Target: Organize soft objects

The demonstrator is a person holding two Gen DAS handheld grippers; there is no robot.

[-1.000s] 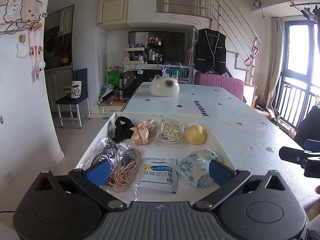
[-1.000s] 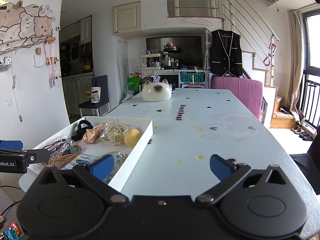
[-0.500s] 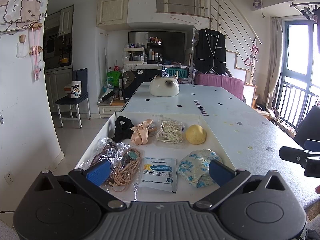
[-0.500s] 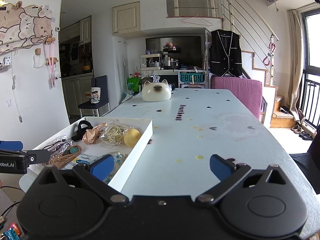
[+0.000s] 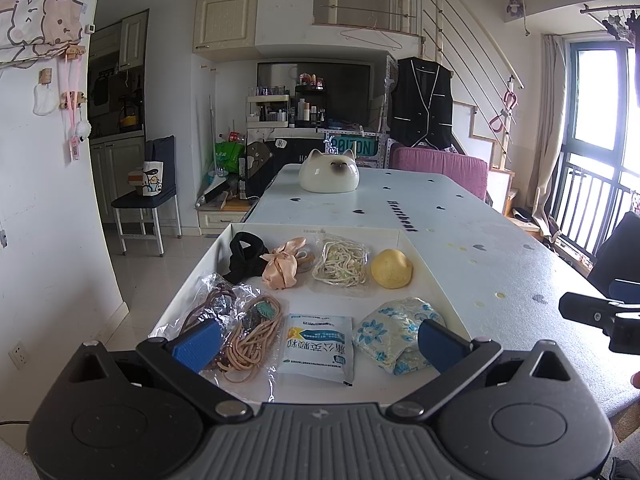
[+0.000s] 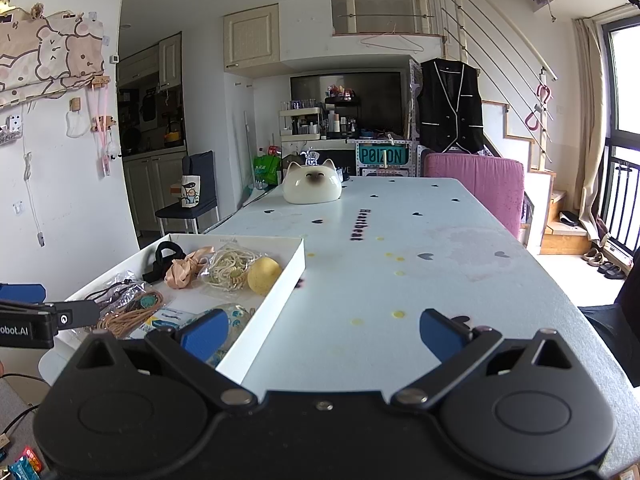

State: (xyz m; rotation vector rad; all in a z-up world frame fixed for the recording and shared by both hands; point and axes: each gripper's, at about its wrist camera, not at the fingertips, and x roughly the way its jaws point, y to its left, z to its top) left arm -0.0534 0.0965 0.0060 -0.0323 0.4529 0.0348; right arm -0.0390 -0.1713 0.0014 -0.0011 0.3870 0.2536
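A white tray [image 5: 434, 280] on the pale blue table holds soft items: a black band [image 5: 244, 258], a peach scrunchie [image 5: 282, 270], a bag of cream cord [image 5: 342, 266], a yellow sponge ball [image 5: 391, 274], bagged brown cords [image 5: 240, 326], a white sachet [image 5: 318, 346] and a blue floral pouch [image 5: 394, 332]. My left gripper [image 5: 316, 344] hovers open over the tray's near edge, holding nothing. In the right wrist view the tray [image 6: 276, 304] lies to the left. My right gripper [image 6: 322, 332] is open above the bare table beside the tray's right wall.
A white cat-shaped ceramic dish [image 5: 329, 176] stands far down the table [image 6: 420, 256]. A pink chair [image 6: 474, 184] is at the far right side, a dark chair with a mug [image 5: 150, 188] by the left wall. The left gripper's body [image 6: 36, 322] shows at the right wrist view's left edge.
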